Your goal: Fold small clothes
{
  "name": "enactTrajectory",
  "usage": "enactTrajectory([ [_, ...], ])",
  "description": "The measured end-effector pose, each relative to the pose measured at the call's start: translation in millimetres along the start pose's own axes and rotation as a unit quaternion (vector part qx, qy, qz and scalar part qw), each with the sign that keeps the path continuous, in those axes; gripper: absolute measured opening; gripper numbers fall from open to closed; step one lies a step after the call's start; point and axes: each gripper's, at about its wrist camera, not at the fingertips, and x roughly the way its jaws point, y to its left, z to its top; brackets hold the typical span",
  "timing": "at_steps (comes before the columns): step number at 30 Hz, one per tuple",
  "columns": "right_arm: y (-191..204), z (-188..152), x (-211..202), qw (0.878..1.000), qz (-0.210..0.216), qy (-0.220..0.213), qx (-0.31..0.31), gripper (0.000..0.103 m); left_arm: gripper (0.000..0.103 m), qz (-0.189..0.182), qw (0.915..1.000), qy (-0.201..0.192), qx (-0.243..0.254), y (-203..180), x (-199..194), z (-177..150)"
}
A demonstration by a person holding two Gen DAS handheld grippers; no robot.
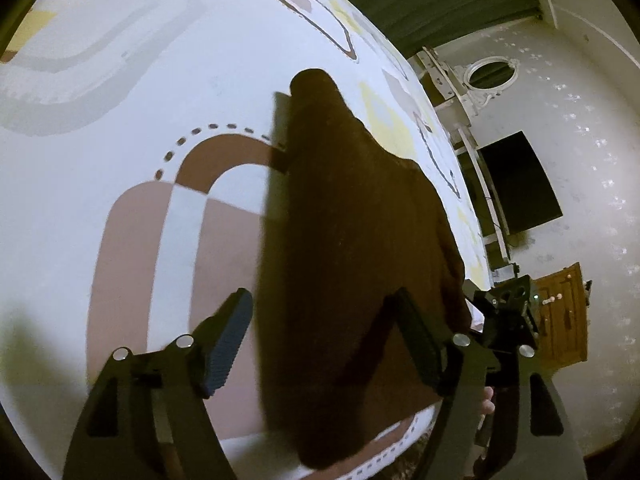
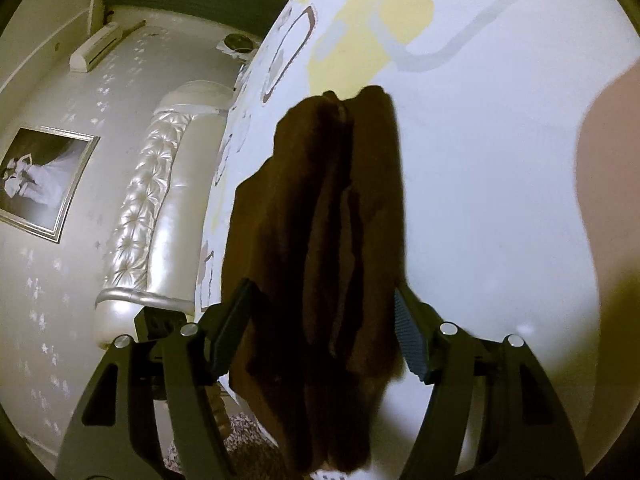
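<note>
A dark brown garment (image 1: 352, 240) lies folded lengthwise on a white bedsheet with brown, grey and yellow shapes (image 1: 120, 120). In the left wrist view my left gripper (image 1: 320, 332) is open, its fingers standing either side of the garment's near end, just above it. In the right wrist view the same garment (image 2: 320, 240) shows as a long bundle with lengthwise creases. My right gripper (image 2: 324, 320) is open and straddles the garment's near end. The other gripper (image 1: 508, 312) shows at the garment's right edge in the left wrist view.
The bed edge (image 1: 460, 200) runs close on the garment's right in the left view. Beyond it stand a dark screen (image 1: 520, 184), a wooden cabinet (image 1: 564, 320) and a white wall. The right view shows a padded headboard (image 2: 160, 200) and a framed picture (image 2: 44, 184).
</note>
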Motion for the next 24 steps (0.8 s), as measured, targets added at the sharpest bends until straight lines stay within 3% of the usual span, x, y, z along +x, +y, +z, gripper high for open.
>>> enactTrajectory([
  [2, 2, 2, 5, 1.0, 0.001, 0.003, -0.006, 0.065, 0.073, 0.005, 1.0, -0.004, 0.007, 1, -3, -3],
  [4, 4, 2, 8, 1.0, -0.008, 0.007, -0.016, 0.047, 0.069, 0.015, 0.9997, -0.009, 0.016, -1, -2, -6],
  [6, 2, 2, 13, 1.0, -0.012, 0.018, -0.019, 0.038, 0.045, 0.021, 0.9996, -0.002, 0.019, -2, 0, -9],
  [10, -4, 4, 9, 1.0, 0.002, 0.015, -0.009, 0.027, 0.037, 0.021, 0.9997, -0.002, -0.009, 0, 0, -11],
  [18, -8, 11, 2, 1.0, 0.005, 0.02, -0.023, 0.022, 0.031, 0.047, 0.9984, -0.024, -0.022, -7, -3, -19],
  [24, -13, 8, 2, 0.999, 0.015, 0.017, -0.023, 0.024, 0.032, 0.036, 0.9991, -0.017, -0.017, -2, -3, -16],
])
